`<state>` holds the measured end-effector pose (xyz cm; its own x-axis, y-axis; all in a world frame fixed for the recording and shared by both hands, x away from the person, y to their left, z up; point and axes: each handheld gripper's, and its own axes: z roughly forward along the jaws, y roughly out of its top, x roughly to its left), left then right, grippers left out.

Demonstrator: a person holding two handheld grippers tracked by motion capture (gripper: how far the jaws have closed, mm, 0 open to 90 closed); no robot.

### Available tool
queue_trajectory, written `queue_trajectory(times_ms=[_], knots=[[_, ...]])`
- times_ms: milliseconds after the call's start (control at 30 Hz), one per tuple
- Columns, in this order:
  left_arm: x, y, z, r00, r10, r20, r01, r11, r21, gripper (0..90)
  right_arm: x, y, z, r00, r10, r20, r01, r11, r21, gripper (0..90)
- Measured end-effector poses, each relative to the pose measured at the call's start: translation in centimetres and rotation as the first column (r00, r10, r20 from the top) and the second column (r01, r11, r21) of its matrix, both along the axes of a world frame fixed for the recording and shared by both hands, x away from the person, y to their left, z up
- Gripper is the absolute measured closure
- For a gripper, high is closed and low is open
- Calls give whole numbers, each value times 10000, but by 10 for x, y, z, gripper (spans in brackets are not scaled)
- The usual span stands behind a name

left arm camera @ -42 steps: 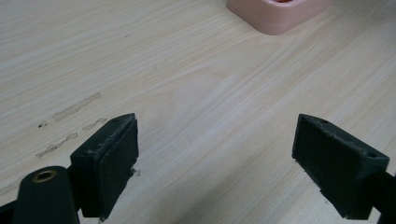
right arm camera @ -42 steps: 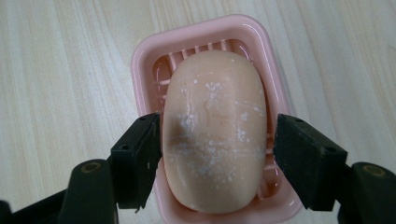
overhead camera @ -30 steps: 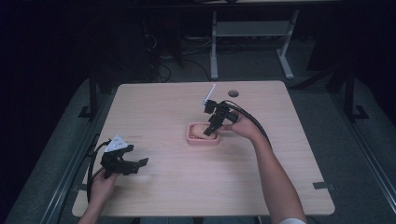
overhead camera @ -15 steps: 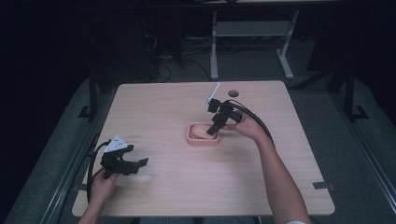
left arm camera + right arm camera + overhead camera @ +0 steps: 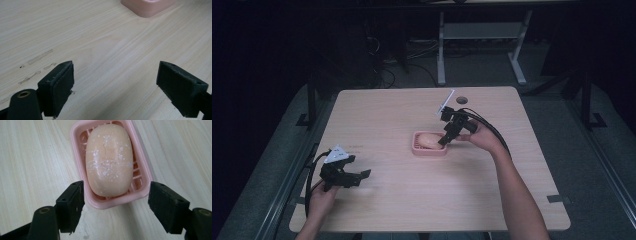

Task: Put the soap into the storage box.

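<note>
The wooden table (image 5: 412, 200) carries a pink soap dish (image 5: 80, 152) near its middle, the peach soap bar (image 5: 109, 160) lying inside it. The right gripper (image 5: 115, 202) hovers over the dish's near end, its jaws just opened and empty, seemingly having released. The left gripper (image 5: 115, 82) rests wide open near the table's edge, holding nothing.

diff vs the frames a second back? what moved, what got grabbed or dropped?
The right gripper has just been opening; its fingers now stand apart at either side of the pink soap dish end, pressing on nothing. The soap lies in the dish. The hand barely shifted. Unchanged: left gripper open and parked at the near left of the table; dish in place.
</note>
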<state>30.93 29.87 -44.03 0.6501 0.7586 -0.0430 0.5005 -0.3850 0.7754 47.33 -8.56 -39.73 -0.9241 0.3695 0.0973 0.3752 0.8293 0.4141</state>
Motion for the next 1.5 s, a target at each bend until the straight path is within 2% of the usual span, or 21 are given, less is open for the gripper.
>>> queue_trajectory(times_ms=[500, 700, 833, 1067, 1200, 1267, 1500], knots=[[0, 0, 0, 10000, -6, 24, 6, 10000, 23, 143, -5, -12, 3, 9999, -161, -6, 161, 9999, 59, 278], [0, 0, 0, 10000, -5, 26, 5, 10000, 43, 142, -7, -17, 5, 9996, -257, -66, 256, 9997, -55, 276], [0, 1, 0, 10000, 5, 25, -5, 10000, 22, 142, -9, -22, 6, 9994, -354, -5, 354, 9994, 53, 276], [0, 0, 0, 10000, -35, -10, 35, 10000, 75, 142, -13, -32, 2, 9989, -471, -73, 472, 9988, 152, 274], [0, 0, 0, 10000, 20, 24, -20, 10000, 39, 142, -15, -37, 0, 9980, -573, -254, 575, 9983, 68, 269], [0, 1, 0, 10000, 15, 32, -15, 10000, 42, 142, -17, -39, 1, 9984, -554, -116, 556, 9984, 139, 269], [0, 0, -1, 10000, 14, -12, -14, 10000, 34, 142, -22, -47, -1, 9976, -678, -102, 680, 9974, 243, 269]])
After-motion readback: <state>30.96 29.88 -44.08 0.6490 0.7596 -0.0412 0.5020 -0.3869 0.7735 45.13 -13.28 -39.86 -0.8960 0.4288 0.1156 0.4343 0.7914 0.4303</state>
